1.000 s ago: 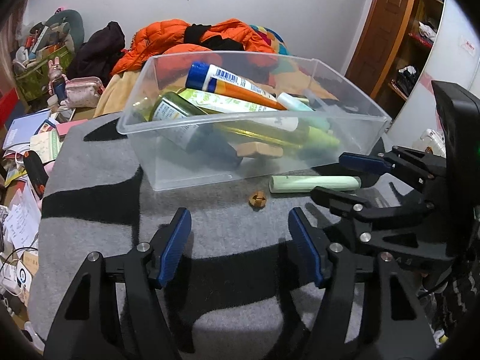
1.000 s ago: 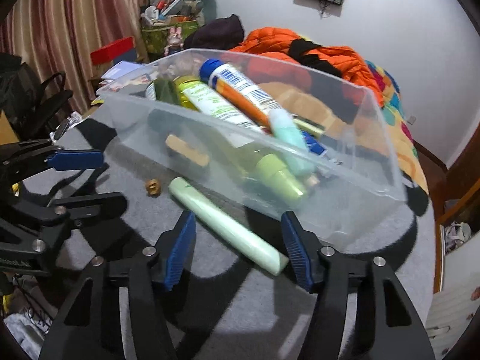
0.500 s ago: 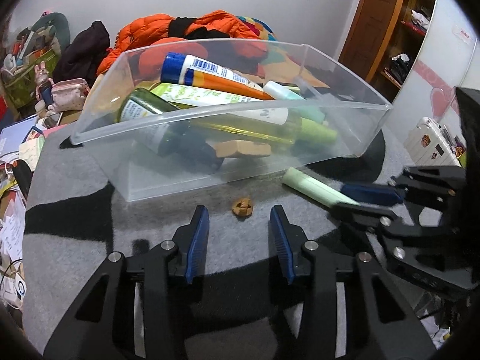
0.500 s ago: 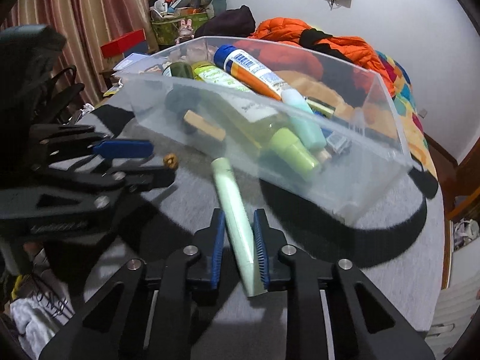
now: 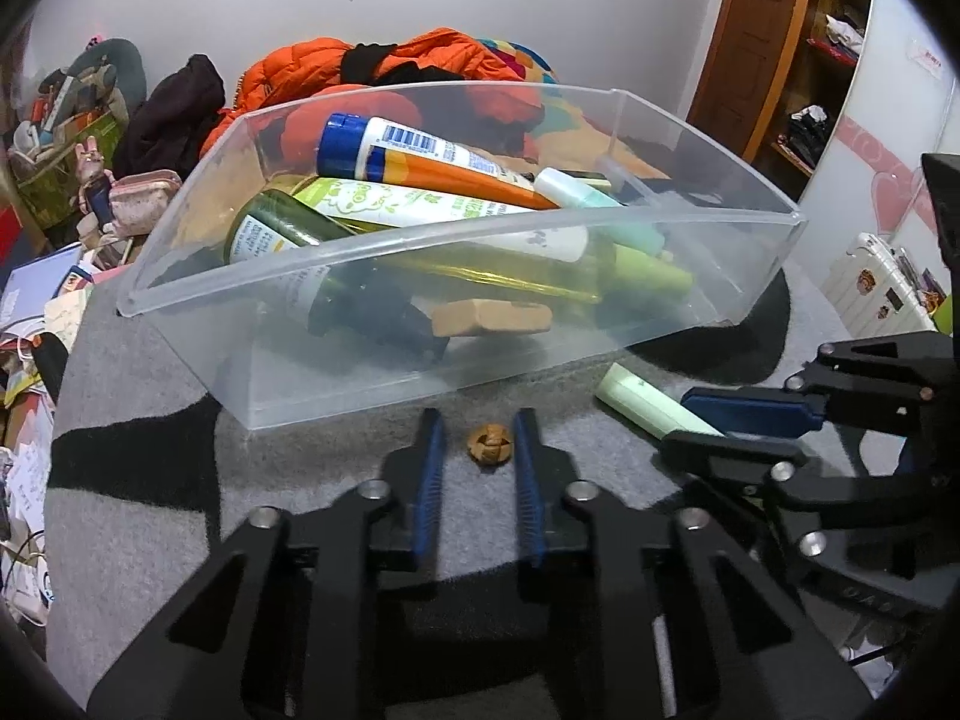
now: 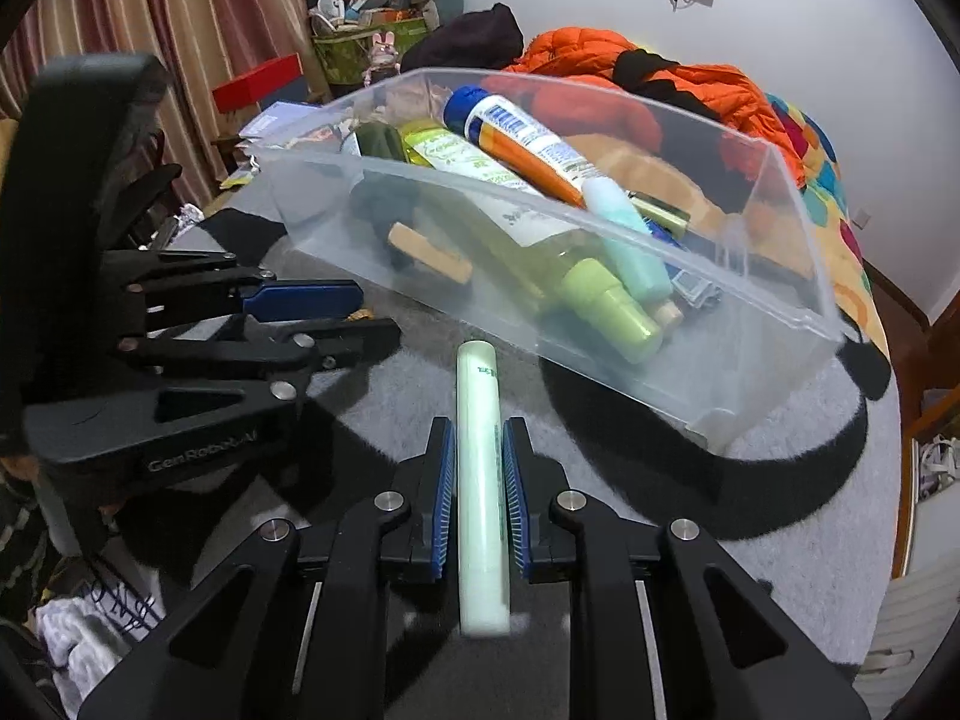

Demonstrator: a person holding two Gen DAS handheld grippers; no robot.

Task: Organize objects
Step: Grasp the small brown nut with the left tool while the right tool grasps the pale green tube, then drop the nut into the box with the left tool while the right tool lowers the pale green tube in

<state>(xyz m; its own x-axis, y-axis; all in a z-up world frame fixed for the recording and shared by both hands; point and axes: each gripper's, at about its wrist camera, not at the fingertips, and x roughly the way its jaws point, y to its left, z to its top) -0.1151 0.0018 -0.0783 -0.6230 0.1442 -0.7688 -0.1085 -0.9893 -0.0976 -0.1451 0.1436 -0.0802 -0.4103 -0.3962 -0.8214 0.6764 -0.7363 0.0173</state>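
Note:
A clear plastic bin [image 5: 420, 354] [image 6: 750, 360] stands on the grey cloth, holding several tubes and bottles. A small brown knotted ball [image 5: 491, 445] lies on the cloth just in front of the bin. My left gripper [image 5: 477, 429] has its jaws close on either side of the ball, with a small gap on each side. My right gripper [image 6: 478, 438] is shut on a pale green tube [image 6: 478, 462], which points toward the bin. The tube's end [image 5: 636, 399] also shows in the left wrist view beside the right gripper [image 5: 738, 426].
An orange jacket [image 5: 384, 66] and dark clothes lie behind the bin. Clutter, papers and a pink pouch [image 5: 141, 204] sit at the left. A wooden door [image 5: 762, 30] and shelves are at the right. The left gripper [image 6: 336, 315] shows in the right wrist view.
Both grippers moved in and narrowed. The right one closed on the green tube and turned it end-on toward the bin. The left one closed in around the brown ball.

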